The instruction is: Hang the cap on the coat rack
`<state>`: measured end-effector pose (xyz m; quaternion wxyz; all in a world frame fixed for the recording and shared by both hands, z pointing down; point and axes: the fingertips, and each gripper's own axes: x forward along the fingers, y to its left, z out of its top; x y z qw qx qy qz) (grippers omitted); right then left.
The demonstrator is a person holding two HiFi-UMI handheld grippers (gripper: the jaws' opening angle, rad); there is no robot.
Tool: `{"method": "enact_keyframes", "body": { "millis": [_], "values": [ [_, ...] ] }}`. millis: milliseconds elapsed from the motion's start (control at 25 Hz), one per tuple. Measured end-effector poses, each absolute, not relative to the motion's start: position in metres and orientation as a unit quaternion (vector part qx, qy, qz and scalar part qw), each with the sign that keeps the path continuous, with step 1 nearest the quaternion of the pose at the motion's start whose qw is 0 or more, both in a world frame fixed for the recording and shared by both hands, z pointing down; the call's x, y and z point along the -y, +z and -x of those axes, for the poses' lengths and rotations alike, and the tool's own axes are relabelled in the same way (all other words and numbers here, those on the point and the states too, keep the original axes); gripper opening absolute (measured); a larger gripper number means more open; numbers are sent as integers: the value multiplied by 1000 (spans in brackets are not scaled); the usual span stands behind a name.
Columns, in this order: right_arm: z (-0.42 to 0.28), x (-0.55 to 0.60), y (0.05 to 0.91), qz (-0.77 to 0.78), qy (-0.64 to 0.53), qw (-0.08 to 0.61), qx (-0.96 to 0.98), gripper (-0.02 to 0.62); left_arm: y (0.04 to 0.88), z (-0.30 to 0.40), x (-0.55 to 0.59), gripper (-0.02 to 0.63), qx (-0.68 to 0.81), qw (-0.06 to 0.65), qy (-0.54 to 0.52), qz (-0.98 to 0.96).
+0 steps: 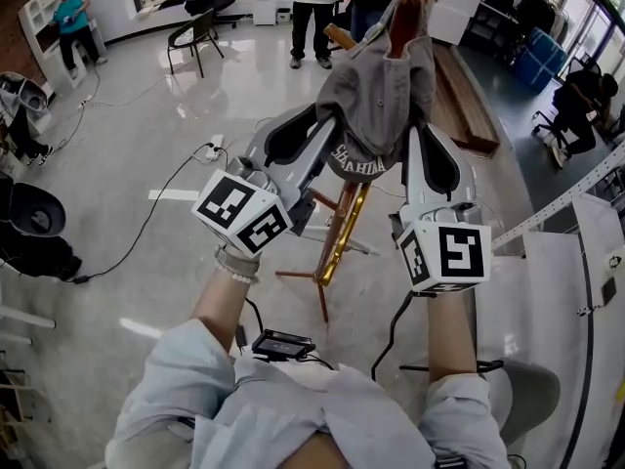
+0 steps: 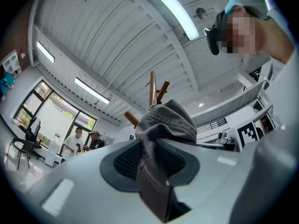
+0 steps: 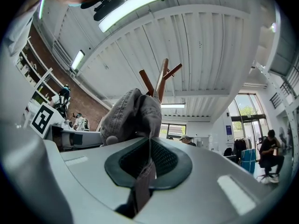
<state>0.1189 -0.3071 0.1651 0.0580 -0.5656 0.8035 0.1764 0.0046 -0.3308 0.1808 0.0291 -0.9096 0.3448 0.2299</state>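
Cap (image 1: 376, 96) up at the head of the rack (image 1: 342, 233), held between both claws. Left claw (image 2: 152, 157) is clamped on a fold of grey cap fabric, the pads pressing it from both sides. Right claw (image 3: 147, 160) has the same kind of grip on the opposite edge. Both point upward, and the crown bulges above them.

Step in hand, as I judge it: seating the cap over a peg (image 3: 145, 82).
- Keep the two grips apart so the cap's opening stays spread; a collapsed opening would likely slide off the peg tip.
- Bring the opening over the angled peg and ease down until the fabric takes its own weight on the wood.
- Let go with one claw first and watch for sag or slip before letting go with the other.
- Pull back low and level so the pads don't drag the fabric off again.

Hard to make out:
- From the head view the cap covers the rack head, and the pole top is cut by the upper edge.
- Both gripper views show peg tips and pole rising behind the crown, but not whether any peg is already inside the cap. Cannot tell.
- The rack's feet are partly hidden behind the claws and marker cubes.
- How much fabric each claw holds is hidden within the jaws.
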Motion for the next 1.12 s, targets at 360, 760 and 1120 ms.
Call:
{"method": "enact_keyframes", "body": {
  "millis": [360, 760, 1120],
  "values": [
    [-117, 296, 166, 555, 170, 72, -811, 50, 183, -6, 321, 85, -345, 47, 214, 913],
    [-123, 282, 180, 561, 167, 77, -807, 88, 195, 0, 307, 132, -355, 64, 196, 912],
    [-129, 258, 197, 568, 151, 81, -805, 82, 209, 2, 280, 129, -357, 74, 189, 912]
  ]
}}
